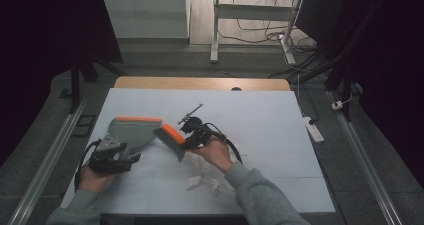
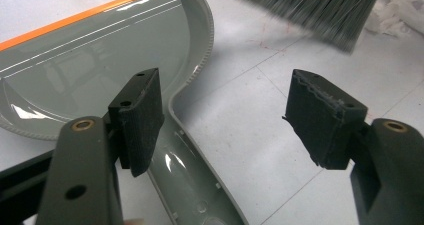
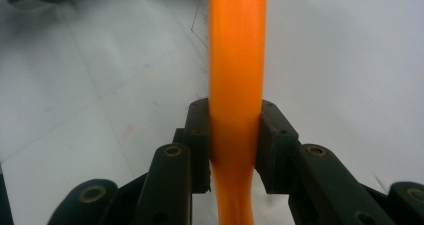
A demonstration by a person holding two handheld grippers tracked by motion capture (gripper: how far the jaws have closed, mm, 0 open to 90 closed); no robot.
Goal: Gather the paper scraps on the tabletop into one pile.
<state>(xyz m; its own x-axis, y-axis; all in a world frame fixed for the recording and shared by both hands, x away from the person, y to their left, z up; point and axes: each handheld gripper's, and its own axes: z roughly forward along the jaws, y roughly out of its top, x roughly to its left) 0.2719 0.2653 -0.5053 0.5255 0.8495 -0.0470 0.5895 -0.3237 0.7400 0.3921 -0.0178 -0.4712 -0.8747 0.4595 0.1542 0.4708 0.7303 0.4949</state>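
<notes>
A grey dustpan (image 1: pixel 131 130) with an orange front lip lies on the white table (image 1: pixel 270 130) at the left. My left gripper (image 1: pixel 125 157) hovers at its handle end. In the left gripper view the left gripper (image 2: pixel 230 120) is open; the dustpan (image 2: pixel 100 60) handle runs under the left pad (image 2: pixel 142 117) with nothing pressed between the pads. My right gripper (image 1: pixel 192 137) is shut on the orange handle of a hand brush (image 1: pixel 170 137), which is tilted beside the pan. The brush handle (image 3: pixel 236 60) sits clamped between the right gripper (image 3: pixel 235 145) pads. Grey bristles (image 2: pixel 320 10) hang over the table near the pan.
Crumpled white paper scraps (image 1: pixel 205 181) lie on the table in front of the right hand, and the scraps (image 2: pixel 400 10) lie just past the bristles. The table's wooden far edge (image 1: pixel 200 83) has a desk frame and cables on the floor behind it.
</notes>
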